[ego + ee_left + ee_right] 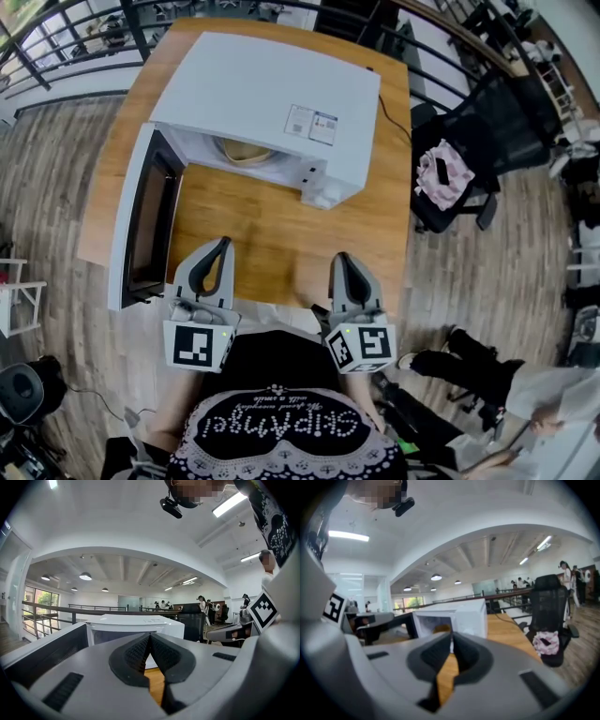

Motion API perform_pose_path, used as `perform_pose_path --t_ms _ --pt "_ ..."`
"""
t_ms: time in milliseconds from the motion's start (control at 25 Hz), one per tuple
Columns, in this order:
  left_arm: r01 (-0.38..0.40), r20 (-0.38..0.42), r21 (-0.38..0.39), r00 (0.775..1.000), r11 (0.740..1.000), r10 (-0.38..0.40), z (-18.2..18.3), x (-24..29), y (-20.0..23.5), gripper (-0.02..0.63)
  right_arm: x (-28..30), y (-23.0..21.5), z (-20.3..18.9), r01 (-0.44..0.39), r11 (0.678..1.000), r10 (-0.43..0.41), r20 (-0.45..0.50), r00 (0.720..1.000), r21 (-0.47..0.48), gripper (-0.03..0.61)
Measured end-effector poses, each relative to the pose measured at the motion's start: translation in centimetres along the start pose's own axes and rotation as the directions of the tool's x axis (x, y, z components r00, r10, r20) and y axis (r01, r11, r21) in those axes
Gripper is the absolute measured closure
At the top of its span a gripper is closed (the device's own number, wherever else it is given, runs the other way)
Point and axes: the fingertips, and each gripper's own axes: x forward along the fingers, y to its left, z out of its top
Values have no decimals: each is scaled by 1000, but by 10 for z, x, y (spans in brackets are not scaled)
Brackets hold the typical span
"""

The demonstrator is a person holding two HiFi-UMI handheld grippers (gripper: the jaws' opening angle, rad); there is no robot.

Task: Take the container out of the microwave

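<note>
The left tongs (222, 243) and right tongs (342, 257) are closed, empty. The tan round container (246, 151) inside the white microwave (272, 94) is likely rigid and light; grip its rim.

White lettering on the person's black shirt (281, 427), upside down in the head view, seems to read "SKIPAngel". The sticker (311, 123) on top of the microwave (253, 84) is too small to read.

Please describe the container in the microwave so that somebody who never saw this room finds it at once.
On the wooden table stands a white microwave with its door swung open. Inside it sits the container, a round tan bowl, the only thing seen in the white cavity.
</note>
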Motion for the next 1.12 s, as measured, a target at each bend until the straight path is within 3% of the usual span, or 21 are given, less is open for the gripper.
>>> perform_pose_path --t_ms 1120 --pt "23 -22 13 999 1000 -23 6 12 40 586 12 16 10 67 997 -67 12 998 31 540"
